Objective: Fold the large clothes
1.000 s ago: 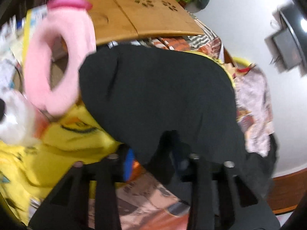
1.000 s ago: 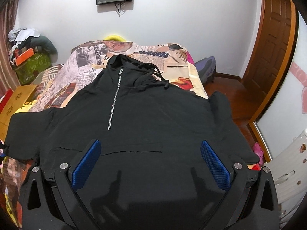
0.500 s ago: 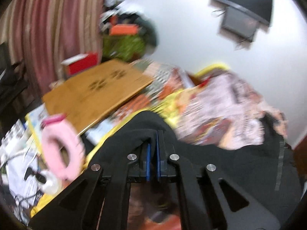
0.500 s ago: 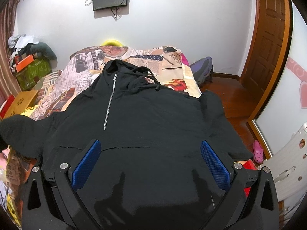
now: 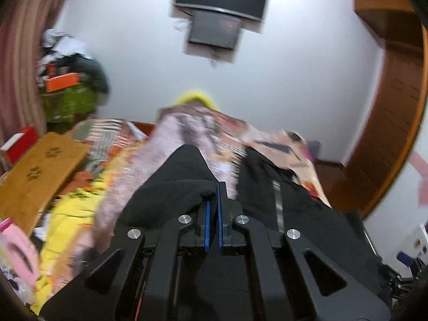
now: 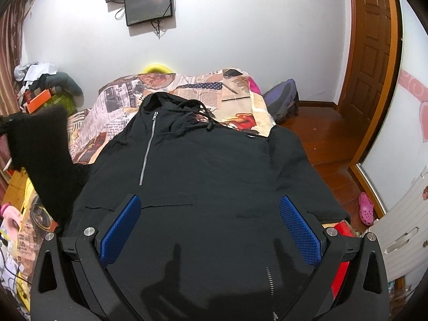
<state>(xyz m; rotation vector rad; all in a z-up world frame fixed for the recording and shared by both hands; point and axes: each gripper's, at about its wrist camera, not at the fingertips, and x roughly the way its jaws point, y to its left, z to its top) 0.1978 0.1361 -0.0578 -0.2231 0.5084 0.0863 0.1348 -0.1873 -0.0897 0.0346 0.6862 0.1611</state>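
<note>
A black zip hoodie [image 6: 203,165] lies front up on the bed, hood at the far end. My left gripper [image 5: 212,200] is shut on the hoodie's left sleeve [image 5: 176,184] and holds it lifted off the bed. In the right wrist view the raised sleeve [image 6: 40,144] hangs at the far left. My right gripper [image 6: 210,214] is open and empty, hovering over the hoodie's lower front near the pocket seam.
The bed has a newspaper-print cover [image 6: 187,85]. A wooden lap table [image 5: 34,176] and yellow bedding [image 5: 69,214] lie to the left. A pink ring cushion [image 5: 16,251] sits at the left edge. A wooden door [image 6: 374,53] and floor are at the right.
My left gripper has shut on the left sleeve, lifted it and swung round to face along the bed. My right gripper has stayed open over the hoodie's front, rising slightly.
</note>
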